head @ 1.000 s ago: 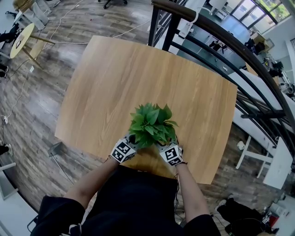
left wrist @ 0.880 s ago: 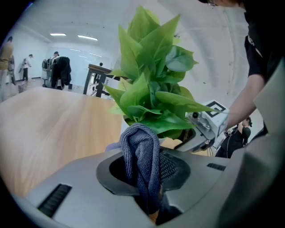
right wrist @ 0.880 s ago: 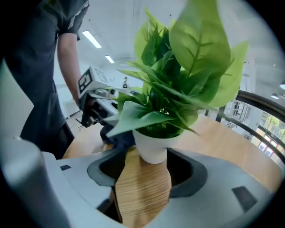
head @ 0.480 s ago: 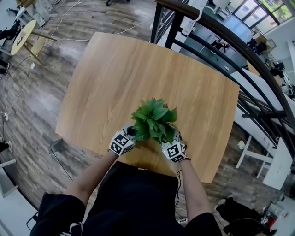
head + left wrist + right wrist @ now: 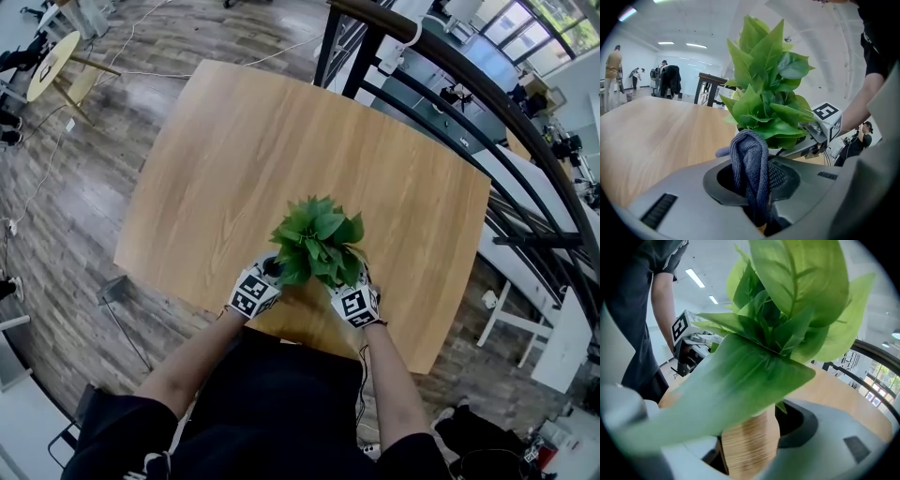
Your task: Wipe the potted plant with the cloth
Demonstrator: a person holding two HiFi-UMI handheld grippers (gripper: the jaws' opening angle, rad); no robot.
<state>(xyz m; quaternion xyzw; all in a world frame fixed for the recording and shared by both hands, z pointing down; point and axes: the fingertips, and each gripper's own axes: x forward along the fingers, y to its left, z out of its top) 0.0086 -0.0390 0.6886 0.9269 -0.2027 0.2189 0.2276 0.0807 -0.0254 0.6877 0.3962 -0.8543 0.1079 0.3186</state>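
A potted plant (image 5: 317, 242) with broad green leaves stands near the table's front edge, between my two grippers. My right gripper (image 5: 352, 292) is shut on its ribbed, pale tan pot (image 5: 751, 446), which fills the gap between the jaws in the right gripper view; leaves (image 5: 787, 310) cover most of that view. My left gripper (image 5: 265, 279) is shut on a grey-blue cloth (image 5: 749, 171), bunched upright between the jaws. The cloth's top sits just below the lowest leaves of the plant (image 5: 766, 93). In the head view the foliage hides the pot.
The wooden table (image 5: 281, 150) stretches away beyond the plant. A dark metal railing (image 5: 469, 84) runs along its far right side. A small round table (image 5: 52, 66) stands at the far left on the floor. People stand far off (image 5: 611, 65).
Both grippers and the plant have shifted slightly farther from the table's near edge. Both holds are unchanged.
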